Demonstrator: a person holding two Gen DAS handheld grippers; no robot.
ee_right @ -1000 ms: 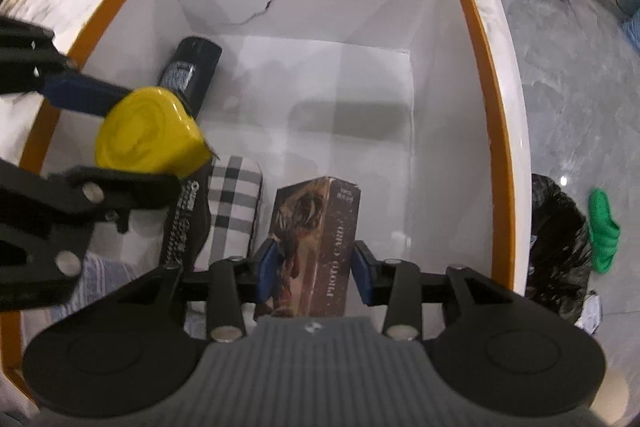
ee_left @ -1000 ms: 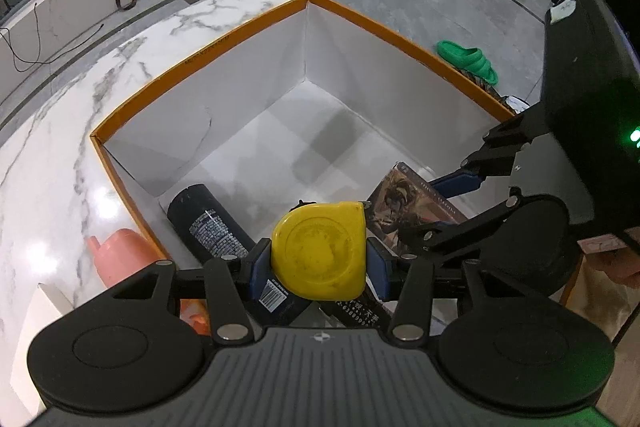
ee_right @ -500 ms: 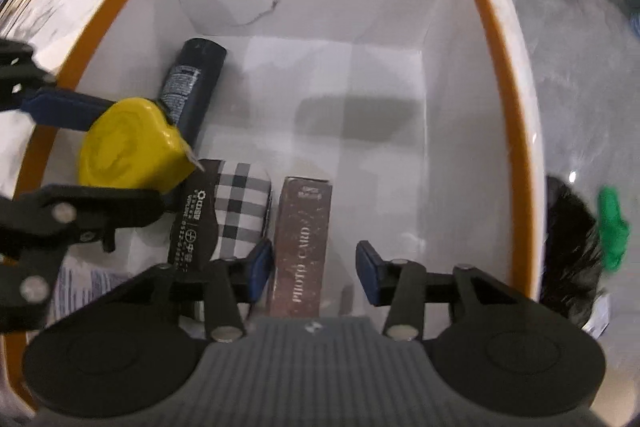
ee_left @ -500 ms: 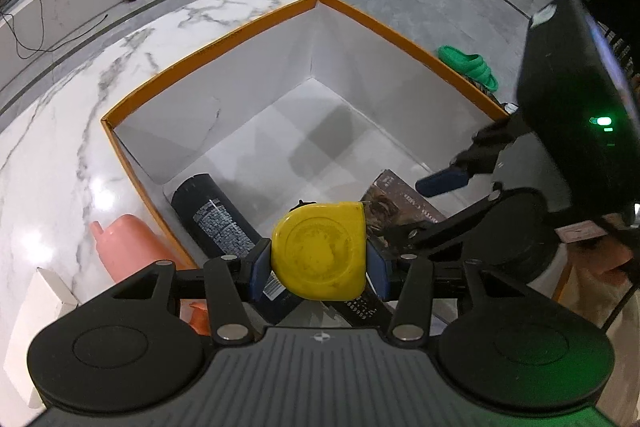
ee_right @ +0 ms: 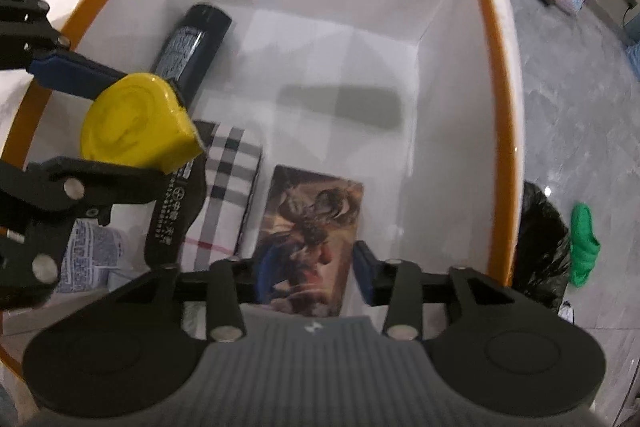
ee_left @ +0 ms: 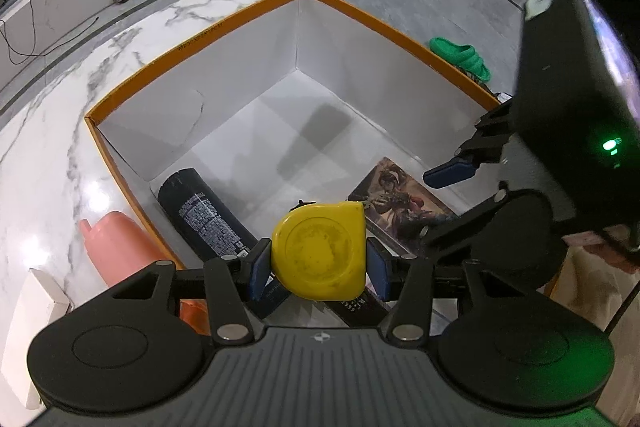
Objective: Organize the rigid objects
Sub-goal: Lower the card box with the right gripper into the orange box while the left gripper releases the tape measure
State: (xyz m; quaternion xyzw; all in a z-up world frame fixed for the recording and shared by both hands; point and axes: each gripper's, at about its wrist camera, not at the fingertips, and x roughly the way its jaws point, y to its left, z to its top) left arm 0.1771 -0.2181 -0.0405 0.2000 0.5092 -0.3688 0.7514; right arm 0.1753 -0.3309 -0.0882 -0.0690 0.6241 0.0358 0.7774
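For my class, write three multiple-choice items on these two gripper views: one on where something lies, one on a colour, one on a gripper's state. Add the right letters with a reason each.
1. Where does the dark cylindrical can lie?
A. on the marble counter
B. inside the orange-rimmed box, by its wall
C. on the floor

2. What colour is the tape measure?
A. yellow
B. green
C. pink

3. What is the right gripper doing?
A. clamping the plaid case
B. holding the tape measure
C. standing open over the picture card box

Answers: 1 B, the can rests on the box floor along the wall. 2 A, its casing is plainly yellow, held in the left gripper. 3 C, its pads stand clear of the card box lying flat beneath.
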